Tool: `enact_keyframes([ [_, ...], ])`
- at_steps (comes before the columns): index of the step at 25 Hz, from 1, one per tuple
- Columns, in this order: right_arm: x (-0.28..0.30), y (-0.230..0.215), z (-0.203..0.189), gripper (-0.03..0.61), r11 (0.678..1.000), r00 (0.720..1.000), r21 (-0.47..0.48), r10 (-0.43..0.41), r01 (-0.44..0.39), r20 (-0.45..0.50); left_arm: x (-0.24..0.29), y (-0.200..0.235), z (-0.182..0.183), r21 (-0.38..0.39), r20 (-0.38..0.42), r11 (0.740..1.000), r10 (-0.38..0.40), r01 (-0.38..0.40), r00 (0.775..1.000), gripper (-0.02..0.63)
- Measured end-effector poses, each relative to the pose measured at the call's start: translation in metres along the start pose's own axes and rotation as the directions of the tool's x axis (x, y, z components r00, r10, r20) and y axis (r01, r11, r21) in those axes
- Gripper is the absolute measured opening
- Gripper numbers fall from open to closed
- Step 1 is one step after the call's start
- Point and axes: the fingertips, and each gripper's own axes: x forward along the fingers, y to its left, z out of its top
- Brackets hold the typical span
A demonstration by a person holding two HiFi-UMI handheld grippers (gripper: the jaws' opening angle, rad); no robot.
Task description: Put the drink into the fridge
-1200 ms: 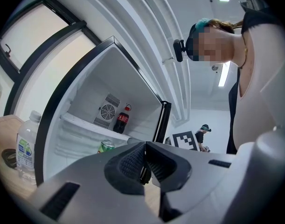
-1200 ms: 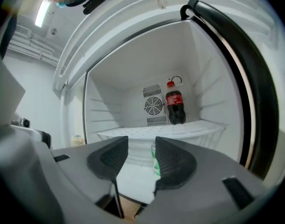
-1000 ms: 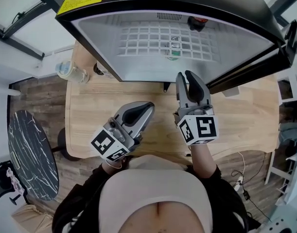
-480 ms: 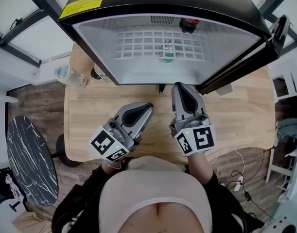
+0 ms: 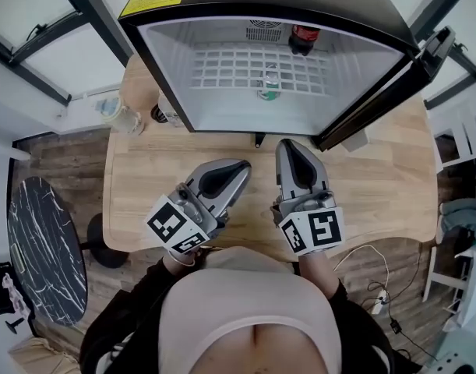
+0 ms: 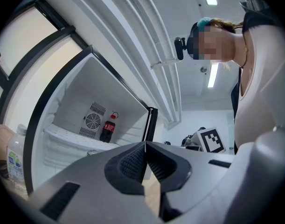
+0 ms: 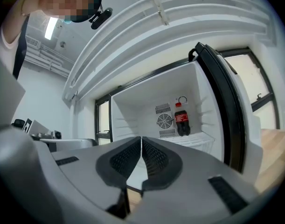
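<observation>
We hold both grippers low over the wooden table [image 5: 378, 181], close to our body, in front of the open fridge [image 5: 222, 121]. The left gripper [image 5: 241, 165] slants up to the right, and the right gripper [image 5: 289, 143] points straight at the fridge. Both are clenched on nothing. The cola bottle [image 5: 302, 37] stands upright at the back of the wire shelf, with a can [image 5: 269, 82] nearer the front.

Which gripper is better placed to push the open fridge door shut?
Right, most likely. The fridge door hangs open on the person's right side, nearer the right gripper than the left gripper. Both grippers are shut and empty, so reach decides it.
</observation>
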Motion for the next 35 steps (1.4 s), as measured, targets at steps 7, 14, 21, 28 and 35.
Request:
enact_keyframes([
  [7,-0.039,0.004,0.008,0.032,0.999,1.000,0.034,0.006,-0.007,0.009,-0.004,-0.040,-0.002,0.014,0.007,1.000,0.001,-0.001,1.000,0.012],
  [14,-0.094,0.024,0.011,0.033,0.998,0.998,0.031,0.054,-0.054,0.009,-0.022,-0.088,-0.014,0.014,0.017,0.999,0.035,-0.035,0.999,0.012],
  [21,-0.156,0.042,0.018,0.033,0.996,0.997,0.039,0.080,-0.080,0.010,-0.037,-0.148,-0.021,0.022,0.038,0.999,0.044,-0.045,0.998,0.012],
  [28,-0.217,0.056,0.025,0.032,0.994,0.995,0.035,0.100,-0.101,0.013,-0.054,-0.208,-0.029,0.038,0.053,0.998,0.057,-0.059,0.997,0.012],
  [35,-0.265,0.077,0.029,0.033,0.989,0.989,0.035,0.144,-0.145,0.012,-0.072,-0.252,-0.037,0.044,0.050,0.995,0.086,-0.088,0.995,0.012],
])
